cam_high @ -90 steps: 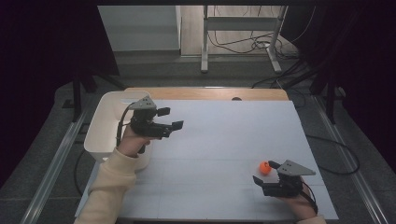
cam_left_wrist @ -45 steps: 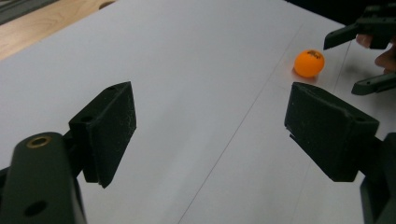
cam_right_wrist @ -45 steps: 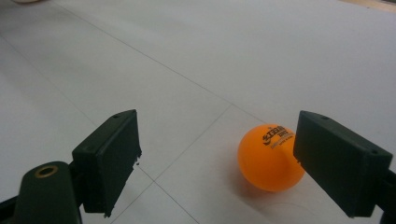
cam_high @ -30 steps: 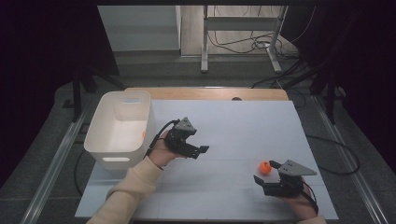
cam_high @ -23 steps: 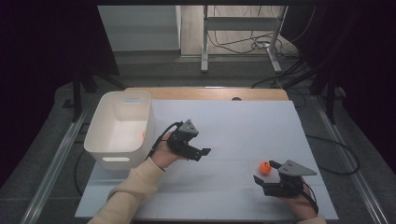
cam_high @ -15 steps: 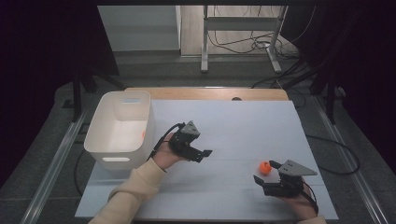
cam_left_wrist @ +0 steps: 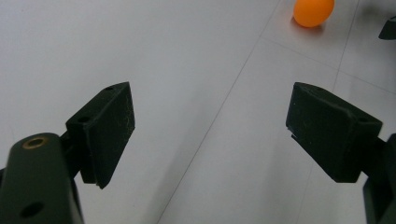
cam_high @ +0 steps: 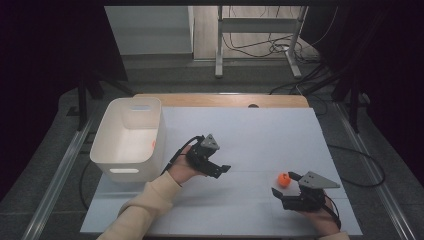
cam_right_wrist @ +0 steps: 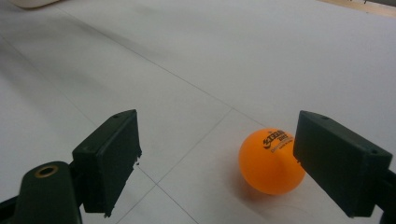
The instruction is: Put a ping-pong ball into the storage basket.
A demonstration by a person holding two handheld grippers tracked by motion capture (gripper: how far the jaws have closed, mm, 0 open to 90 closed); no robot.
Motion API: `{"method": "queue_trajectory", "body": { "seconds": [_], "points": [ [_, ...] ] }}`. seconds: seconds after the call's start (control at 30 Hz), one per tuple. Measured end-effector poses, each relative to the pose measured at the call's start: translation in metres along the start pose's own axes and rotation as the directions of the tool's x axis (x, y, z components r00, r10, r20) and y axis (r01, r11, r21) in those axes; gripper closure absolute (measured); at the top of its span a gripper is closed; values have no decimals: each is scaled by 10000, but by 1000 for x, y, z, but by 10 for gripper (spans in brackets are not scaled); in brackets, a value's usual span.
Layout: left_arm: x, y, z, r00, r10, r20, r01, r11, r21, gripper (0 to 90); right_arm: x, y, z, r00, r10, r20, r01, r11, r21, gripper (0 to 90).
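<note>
A small orange table-tennis ball (cam_high: 283, 180) is seen resting on the white sheet-covered table (cam_high: 260, 135), just inside the far jaw of the black right gripper (cam_high: 286, 184), whose jaws are spread wide and hold nothing. The black left gripper (cam_high: 220, 169) is held near the table's middle — jaws likewise wide, empty — well apart from the ball. A white rectangular plastic bin (cam_high: 129, 137) is set at the table's left edge — an orange spot shows inside it.

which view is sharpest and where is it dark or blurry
Right gripper view: sharpest, the print on the orange ball reads crisply, though the far table smears. Left gripper view: the ball is soft and small at the top edge. High view: the lit table is evenly bright, the surroundings fall into near-black.
</note>
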State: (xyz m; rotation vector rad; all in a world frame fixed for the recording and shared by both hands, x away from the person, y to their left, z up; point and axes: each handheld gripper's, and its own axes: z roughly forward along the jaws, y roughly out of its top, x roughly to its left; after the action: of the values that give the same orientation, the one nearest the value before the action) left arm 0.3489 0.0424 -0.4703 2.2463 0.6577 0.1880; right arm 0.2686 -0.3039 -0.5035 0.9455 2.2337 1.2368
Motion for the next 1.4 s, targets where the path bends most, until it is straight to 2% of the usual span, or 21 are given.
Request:
{"method": "queue_trajectory", "body": {
  "seconds": [0.63,1.13,1.4],
  "points": [
    [-13,10,18,9981,500,365,-503,9987,59,165,0,1,-1,10000,9,-29,-9,10000,-98,156],
    [-14,16,22,9973,609,411,-606,9981,-90,169,0,1,-1,10000,7,-9,-7,10000,-96,156],
    [-17,20,30,9966,694,434,-690,9976,-100,170,1,2,-2,10000,36,-83,-37,9999,-135,157]
  ]
}}
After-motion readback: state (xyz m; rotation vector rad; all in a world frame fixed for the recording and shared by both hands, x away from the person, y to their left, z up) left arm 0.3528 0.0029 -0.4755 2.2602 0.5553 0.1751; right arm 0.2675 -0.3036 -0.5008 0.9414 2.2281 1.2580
